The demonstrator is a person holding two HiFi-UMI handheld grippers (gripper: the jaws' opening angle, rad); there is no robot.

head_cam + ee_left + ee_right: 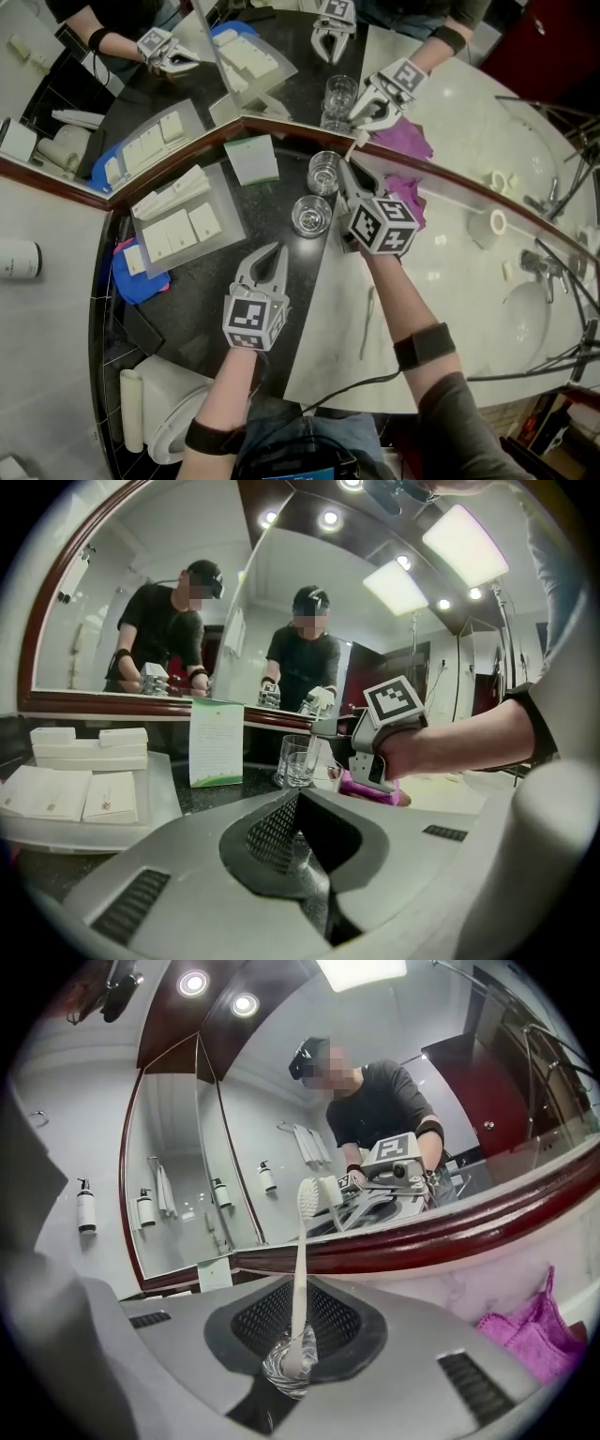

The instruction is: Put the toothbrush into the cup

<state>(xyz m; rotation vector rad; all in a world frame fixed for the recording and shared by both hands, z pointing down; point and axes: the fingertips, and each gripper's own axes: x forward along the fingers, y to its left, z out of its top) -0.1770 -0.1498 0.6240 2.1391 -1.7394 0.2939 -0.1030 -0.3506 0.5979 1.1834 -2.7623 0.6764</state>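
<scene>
Meanwhile, right tongs (344, 175) grip the toothbrush (298, 1269) by a cup (324, 172); left tongs (274, 251) closed.

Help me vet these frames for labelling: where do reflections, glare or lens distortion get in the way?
Head view: the mirror doubles the glasses, and the wide lens bows the counter edge. Left gripper view: fisheye with dark corners; ceiling panel lights are blown out; the near fingers look soft. Right gripper view: spotlights flare, yet the toothbrush reads sharp.
</scene>
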